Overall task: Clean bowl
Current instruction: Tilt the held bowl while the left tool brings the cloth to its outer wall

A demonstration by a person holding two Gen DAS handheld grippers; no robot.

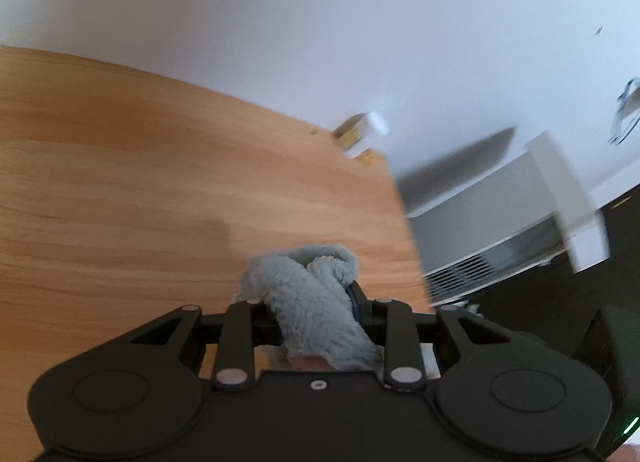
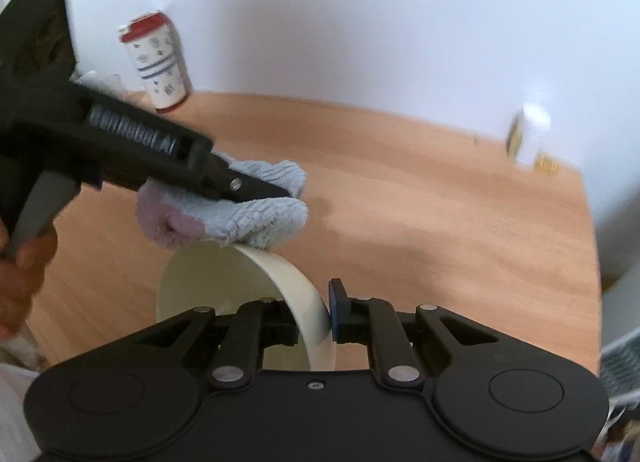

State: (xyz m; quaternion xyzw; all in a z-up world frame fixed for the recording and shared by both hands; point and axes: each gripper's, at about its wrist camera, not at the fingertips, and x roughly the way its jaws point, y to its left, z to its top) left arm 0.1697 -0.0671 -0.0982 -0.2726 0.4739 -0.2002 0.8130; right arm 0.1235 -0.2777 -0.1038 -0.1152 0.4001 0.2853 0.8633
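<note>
A cream bowl (image 2: 208,278) is held tilted on its side above the wooden table (image 2: 440,202), and my right gripper (image 2: 316,318) is shut on its rim, with the blue pad against the outer wall. My left gripper (image 2: 264,190) reaches in from the left, shut on a fluffy grey cloth (image 2: 256,214) with a pink patch. The cloth rests on the bowl's upper rim. In the left wrist view the same cloth (image 1: 304,294) bulges out between the fingers of the left gripper (image 1: 312,314) and hides the bowl.
A white cup with a red lid (image 2: 158,62) stands at the back left against the wall. A small white-capped bottle (image 2: 528,138) (image 1: 362,134) stands near the table's far right corner. A white heater (image 1: 480,238) lies beyond the right edge. A person's hand (image 2: 20,270) grips the left handle.
</note>
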